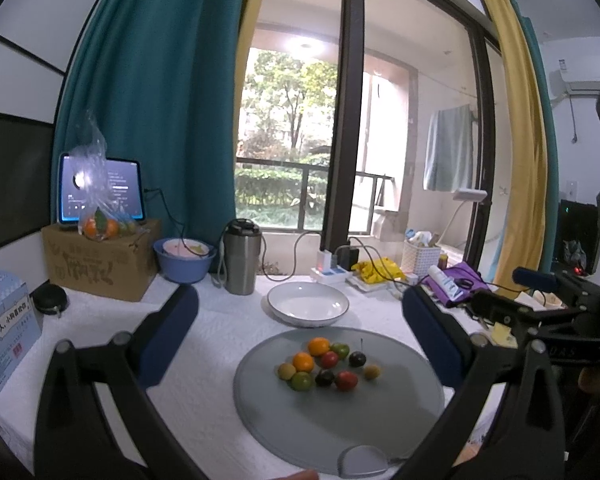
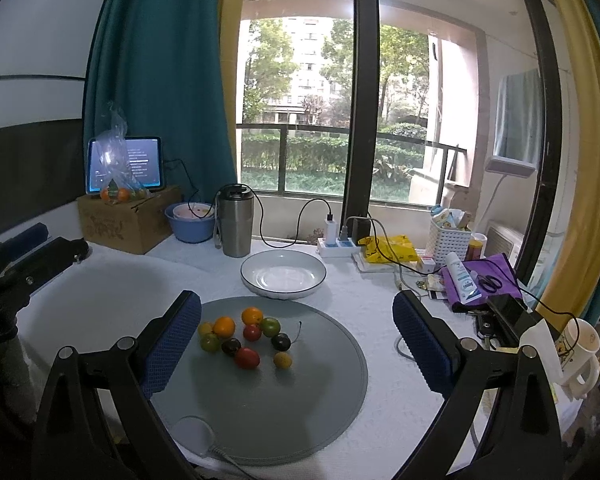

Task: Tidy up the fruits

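Several small fruits lie clustered on a round grey mat [image 1: 332, 432] [image 2: 300, 408]: two orange ones [image 1: 303, 361] [image 2: 224, 327], red ones [image 1: 346, 380] [image 2: 247, 357], green ones [image 1: 301, 381] [image 2: 271, 325], dark ones [image 1: 357, 359] [image 2: 281, 342] and yellow ones [image 1: 371, 371] [image 2: 282, 359]. An empty white plate [image 1: 308, 304] [image 2: 283, 274] stands just behind the mat. My left gripper [image 1: 300, 332] is open and empty, above the mat. My right gripper [image 2: 296, 336] is open and empty, its fingers either side of the fruits.
At the back stand a steel tumbler [image 2: 235, 220], a blue bowl [image 2: 192, 224], a cardboard box [image 2: 128, 216] with a bag of oranges [image 2: 118, 192] and a tablet. A power strip [image 2: 336, 246], yellow bag, white basket [image 2: 448, 236], purple cloth and mug [image 2: 580, 348] crowd the right.
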### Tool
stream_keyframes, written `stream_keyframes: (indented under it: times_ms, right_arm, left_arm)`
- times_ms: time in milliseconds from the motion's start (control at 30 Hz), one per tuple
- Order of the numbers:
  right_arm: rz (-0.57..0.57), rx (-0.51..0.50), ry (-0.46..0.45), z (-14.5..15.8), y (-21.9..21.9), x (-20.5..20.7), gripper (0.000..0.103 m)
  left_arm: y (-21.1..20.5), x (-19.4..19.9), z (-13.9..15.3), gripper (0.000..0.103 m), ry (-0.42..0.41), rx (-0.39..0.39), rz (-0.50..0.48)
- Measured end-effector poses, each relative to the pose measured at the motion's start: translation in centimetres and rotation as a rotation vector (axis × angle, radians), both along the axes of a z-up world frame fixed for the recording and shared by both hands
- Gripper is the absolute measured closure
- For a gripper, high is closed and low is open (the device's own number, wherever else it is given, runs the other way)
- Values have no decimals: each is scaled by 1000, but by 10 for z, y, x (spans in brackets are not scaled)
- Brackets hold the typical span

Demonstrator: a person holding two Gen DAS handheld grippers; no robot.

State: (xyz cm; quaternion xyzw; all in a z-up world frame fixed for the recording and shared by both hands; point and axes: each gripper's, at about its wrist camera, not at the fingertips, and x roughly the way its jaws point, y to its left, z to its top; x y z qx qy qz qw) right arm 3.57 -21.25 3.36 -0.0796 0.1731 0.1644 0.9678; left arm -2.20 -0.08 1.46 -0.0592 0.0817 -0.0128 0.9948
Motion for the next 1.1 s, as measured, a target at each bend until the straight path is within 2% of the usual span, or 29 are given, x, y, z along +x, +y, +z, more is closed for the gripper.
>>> stream_keyframes:
  times_ms: [467, 633, 767, 1100]
  right_arm:
    - [-6, -2, 8, -2, -2, 3, 5]
    - [3, -23, 22, -1, 1, 8, 5]
    - [-8, -32, 23, -4, -1, 16, 5]
    - [-36, -12, 198, -51, -8, 70, 5]
  left_arm:
    - [1, 2, 0, 0, 5, -1, 1]
    - [4, 14, -3, 0, 27, 5, -5]
    - [2, 36, -16, 0, 89, 6, -32]
    - [-7, 93, -66, 0, 295, 15, -72]
